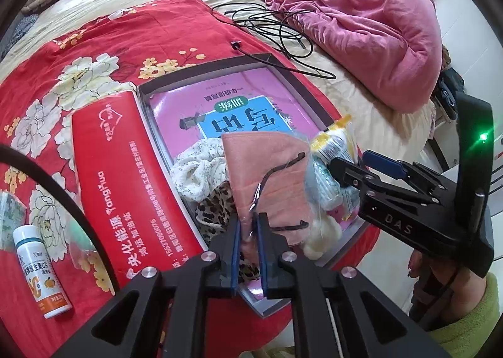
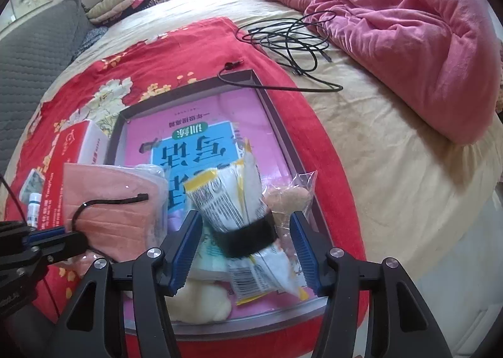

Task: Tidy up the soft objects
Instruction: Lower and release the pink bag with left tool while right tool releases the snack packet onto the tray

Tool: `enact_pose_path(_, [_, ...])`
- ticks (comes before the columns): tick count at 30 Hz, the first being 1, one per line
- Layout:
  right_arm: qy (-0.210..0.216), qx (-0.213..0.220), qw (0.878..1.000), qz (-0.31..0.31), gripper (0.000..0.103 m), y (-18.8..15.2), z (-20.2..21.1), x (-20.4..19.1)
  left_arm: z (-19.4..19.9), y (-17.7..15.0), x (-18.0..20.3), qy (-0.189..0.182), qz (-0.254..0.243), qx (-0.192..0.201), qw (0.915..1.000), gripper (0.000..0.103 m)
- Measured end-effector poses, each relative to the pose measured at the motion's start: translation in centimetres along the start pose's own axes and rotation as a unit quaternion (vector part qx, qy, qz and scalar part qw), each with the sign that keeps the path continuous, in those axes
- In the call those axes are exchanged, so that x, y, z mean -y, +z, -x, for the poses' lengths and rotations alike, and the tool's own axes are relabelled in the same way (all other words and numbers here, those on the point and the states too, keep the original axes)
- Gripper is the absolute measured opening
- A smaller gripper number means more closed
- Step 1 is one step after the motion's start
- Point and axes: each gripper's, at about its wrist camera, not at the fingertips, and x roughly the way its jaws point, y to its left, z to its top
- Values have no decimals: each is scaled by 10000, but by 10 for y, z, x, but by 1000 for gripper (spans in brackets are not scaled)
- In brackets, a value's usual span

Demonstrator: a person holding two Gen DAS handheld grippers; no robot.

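The left claw point(image 1: 250, 233) pinched a bagged pink face mask point(image 1: 267, 169) over the open box point(image 1: 283, 71) on the bed point(image 2: 393, 153). The right claw point(image 2: 245, 251) was spread wide around a banded white packet point(image 2: 239, 210) inside the box.

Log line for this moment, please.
left gripper: shut on bagged pink mask | right gripper: open around banded packet | both over open box

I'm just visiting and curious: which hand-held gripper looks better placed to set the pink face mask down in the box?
Left, probably. The left hand-held gripper is shut on the bagged pink face mask, already over the shallow grey-rimmed box. The right hand-held gripper is open around a white-and-yellow packet.
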Motion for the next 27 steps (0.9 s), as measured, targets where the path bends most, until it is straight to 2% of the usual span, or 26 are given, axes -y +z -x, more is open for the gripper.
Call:
enact_pose_path(11, [-42,42,10000,50,62,-2,8,-4,5,3,-2,30,-7,56,10000,13])
enact_pose_path(16, [-44,92,9999,1,62,-3,15,-2,8,3,-5,116,16,96,9999,24])
enact_pose_path(18, [-55,117,9999,-10,62,-3,17,-2,11,5,-6,152,43,156,9998,35])
enact_pose_path(27, [-53,156,9999,-30,62,-3,23,-3,20,8,-6,178,-6,265,9995,36])
